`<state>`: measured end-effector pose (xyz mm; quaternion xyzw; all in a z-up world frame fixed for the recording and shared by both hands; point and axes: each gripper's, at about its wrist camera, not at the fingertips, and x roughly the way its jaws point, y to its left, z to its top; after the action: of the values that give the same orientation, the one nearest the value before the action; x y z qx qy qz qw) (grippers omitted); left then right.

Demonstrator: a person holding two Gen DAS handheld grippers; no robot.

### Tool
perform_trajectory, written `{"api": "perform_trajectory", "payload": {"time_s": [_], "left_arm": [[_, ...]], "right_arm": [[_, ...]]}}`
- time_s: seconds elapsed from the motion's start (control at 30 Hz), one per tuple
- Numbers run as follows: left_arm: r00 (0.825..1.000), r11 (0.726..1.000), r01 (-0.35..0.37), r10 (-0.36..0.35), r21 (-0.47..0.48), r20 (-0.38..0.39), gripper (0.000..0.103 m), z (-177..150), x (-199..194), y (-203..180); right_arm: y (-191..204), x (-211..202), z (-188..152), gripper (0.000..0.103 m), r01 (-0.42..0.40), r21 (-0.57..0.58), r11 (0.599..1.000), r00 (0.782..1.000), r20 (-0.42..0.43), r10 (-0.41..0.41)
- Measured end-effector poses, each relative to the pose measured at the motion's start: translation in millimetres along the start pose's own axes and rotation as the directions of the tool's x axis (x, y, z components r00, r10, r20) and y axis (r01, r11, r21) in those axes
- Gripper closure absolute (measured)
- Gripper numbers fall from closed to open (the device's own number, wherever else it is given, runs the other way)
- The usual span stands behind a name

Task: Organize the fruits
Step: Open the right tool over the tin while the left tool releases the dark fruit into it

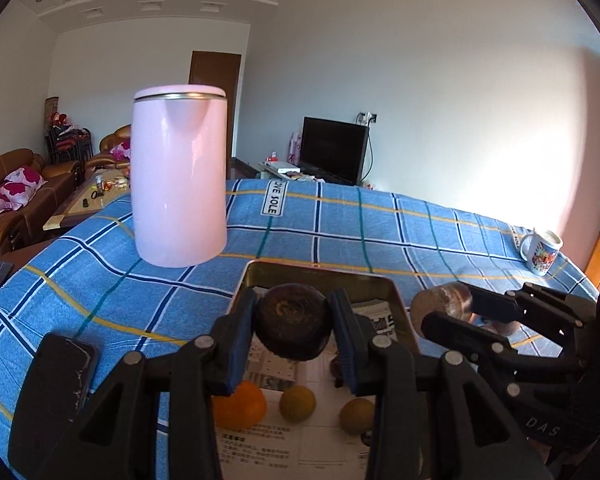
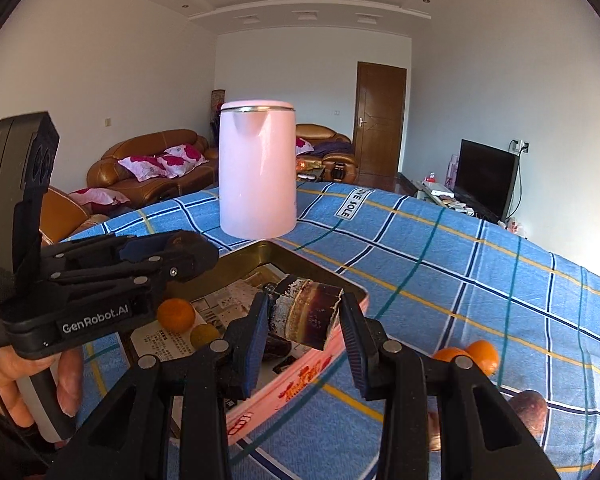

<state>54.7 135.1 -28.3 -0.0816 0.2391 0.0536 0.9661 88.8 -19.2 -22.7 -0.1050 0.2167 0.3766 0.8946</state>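
Both grippers are carrying fruit toward the gold-rimmed rectangular metal tin (image 1: 392,292), which sits on the blue checked tablecloth (image 1: 340,224) in front of the tall pale pink kettle (image 1: 178,176). The left gripper (image 1: 294,322) pinches a dark brown, round, wrinkled fruit (image 1: 292,320) between its blue pads and hangs above the tin's paper-lined floor. The right gripper (image 2: 305,314) is clamped on a dark, glossy brown piece with a pale broken edge (image 2: 308,312); what it is I cannot tell. It hovers over the tin's near rim, just above the pink side wall.

Inside the tin already lie an orange tangerine (image 1: 240,406) and two small yellowish round fruits (image 1: 297,403). Outside it, on the cloth to the right, two more orange tangerines (image 2: 470,356) and a brown round fruit (image 2: 530,406) wait.

The step in hand looks like the drop-off. Next, each gripper should come lower over a free patch of the lining, clear of the fruit there, and spread its fingers so the pieces settle gently, not roll. The two grippers are close together, so staggering the releases would avoid a knock
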Motion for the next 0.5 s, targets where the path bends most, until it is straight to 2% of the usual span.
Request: {"api": "perform_trajectory", "payload": {"time_s": [0.23, 0.5], "left_arm": [[0.997, 1.000, 0.005, -0.005, -0.006, -0.083, 0.064, -3.2, 20.6, 8.4], [0.994, 1.000, -0.012, 0.011, -0.004, -0.112, 0.063, -4.5, 30.1, 9.2]], "right_arm": [[20.5, 33.5, -2.9, 0.065, -0.028, -0.039, 0.999, 0.994, -0.110, 0.024], [32.6, 47.7, -5.3, 0.065, -0.038, -0.060, 0.997, 0.984, -0.174, 0.027]]}}
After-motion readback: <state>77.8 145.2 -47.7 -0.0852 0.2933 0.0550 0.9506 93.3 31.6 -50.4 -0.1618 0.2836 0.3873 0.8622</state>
